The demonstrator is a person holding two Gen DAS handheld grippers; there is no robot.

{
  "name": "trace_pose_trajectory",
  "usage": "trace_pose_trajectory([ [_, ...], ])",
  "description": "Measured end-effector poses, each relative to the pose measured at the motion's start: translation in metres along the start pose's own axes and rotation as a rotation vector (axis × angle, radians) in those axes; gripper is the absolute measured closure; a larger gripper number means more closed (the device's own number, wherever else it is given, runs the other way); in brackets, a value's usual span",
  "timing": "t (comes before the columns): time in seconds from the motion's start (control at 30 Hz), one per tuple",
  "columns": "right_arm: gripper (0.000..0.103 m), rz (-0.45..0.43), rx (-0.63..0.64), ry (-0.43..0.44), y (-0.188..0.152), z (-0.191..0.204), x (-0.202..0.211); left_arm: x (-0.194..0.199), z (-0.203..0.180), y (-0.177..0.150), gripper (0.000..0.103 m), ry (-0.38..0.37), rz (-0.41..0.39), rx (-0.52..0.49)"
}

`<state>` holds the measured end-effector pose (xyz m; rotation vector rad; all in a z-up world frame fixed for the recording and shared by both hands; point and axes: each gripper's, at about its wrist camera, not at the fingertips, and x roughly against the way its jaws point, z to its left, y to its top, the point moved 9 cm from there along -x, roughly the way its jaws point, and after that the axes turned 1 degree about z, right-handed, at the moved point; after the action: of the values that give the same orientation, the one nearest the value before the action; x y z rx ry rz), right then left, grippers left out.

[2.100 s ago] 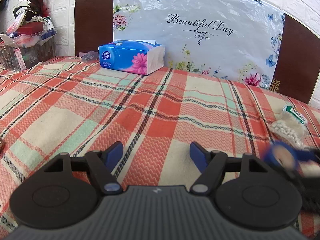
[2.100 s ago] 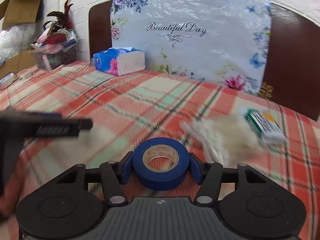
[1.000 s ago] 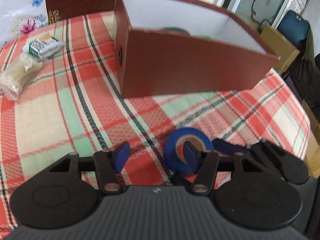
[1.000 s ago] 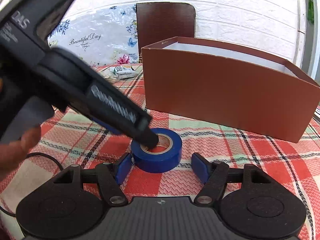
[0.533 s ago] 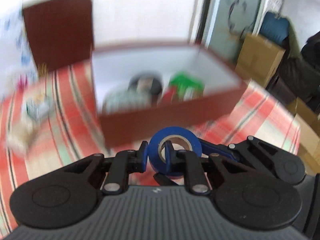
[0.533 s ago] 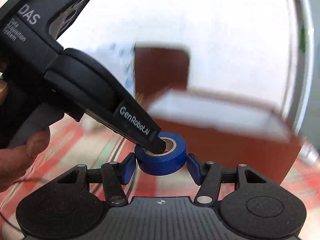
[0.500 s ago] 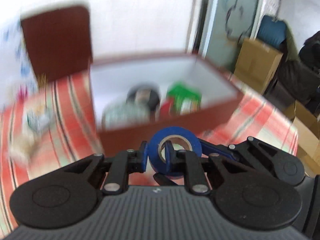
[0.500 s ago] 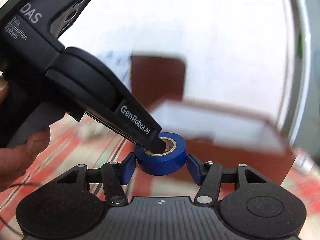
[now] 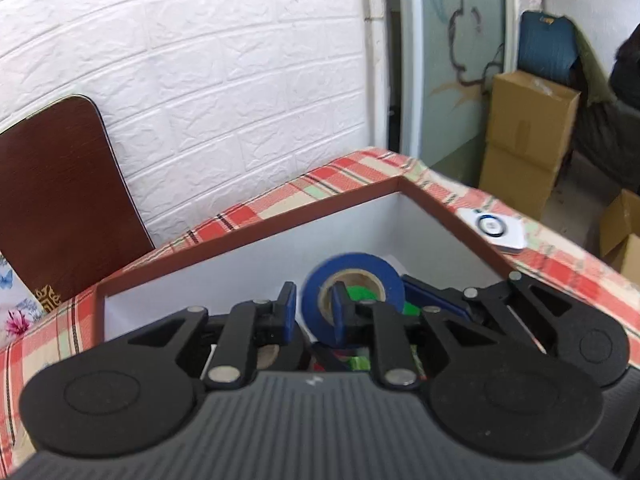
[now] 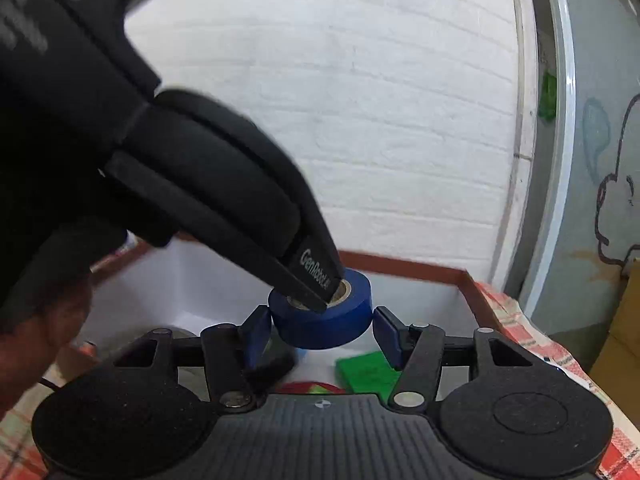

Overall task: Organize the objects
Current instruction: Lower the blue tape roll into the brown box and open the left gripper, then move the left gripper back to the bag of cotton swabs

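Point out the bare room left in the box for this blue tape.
Bare white floor shows in the box along its far wall and right corner, beyond the blue tape and green pack. The near side is crowded: red item, dark roll.

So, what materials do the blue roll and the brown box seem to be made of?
The blue tape roll looks like smooth vinyl tape, slightly glossy, wound on a tan core that seems to be cardboard. The brown box looks like matte paperboard: thin straight walls, sharp corners, brown outside and plain white inside. Neither can be confirmed by sight alone.
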<state>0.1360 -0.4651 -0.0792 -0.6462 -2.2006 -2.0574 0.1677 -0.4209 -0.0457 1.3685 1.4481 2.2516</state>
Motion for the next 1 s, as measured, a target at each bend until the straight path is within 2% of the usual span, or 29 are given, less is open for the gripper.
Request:
trace_pose_trajectory([
  [0.03, 0.046, 0.014, -0.009, -0.018, -0.003, -0.004, -0.006, -0.007, 0.002, 0.0, 0.07, 0.033, 0.005, -0.006],
  [0.07, 0.043, 0.012, -0.032, -0.026, -0.004, -0.009, -0.007, -0.014, 0.004, 0.0, 0.066, 0.059, 0.013, -0.008],
  [0.13, 0.043, 0.006, -0.068, -0.017, -0.005, -0.014, -0.005, -0.02, 0.008, -0.003, 0.066, 0.077, 0.036, 0.005],
  [0.23, 0.042, 0.003, -0.089, -0.02, -0.009, -0.015, 0.001, -0.02, 0.012, -0.009, 0.059, 0.087, 0.045, 0.015],
  [0.53, 0.041, 0.0, -0.124, -0.024, -0.011, -0.007, 0.032, 0.008, 0.02, -0.021, 0.055, 0.113, 0.031, 0.024],
  [0.6, 0.041, -0.006, -0.129, -0.02, -0.01, -0.015, 0.041, 0.017, 0.021, -0.024, 0.054, 0.112, 0.026, 0.028],
  [1.0, 0.04, -0.017, -0.126, -0.004, -0.004, 0.003, 0.068, 0.053, 0.028, -0.043, 0.049, 0.139, 0.01, 0.036],
])
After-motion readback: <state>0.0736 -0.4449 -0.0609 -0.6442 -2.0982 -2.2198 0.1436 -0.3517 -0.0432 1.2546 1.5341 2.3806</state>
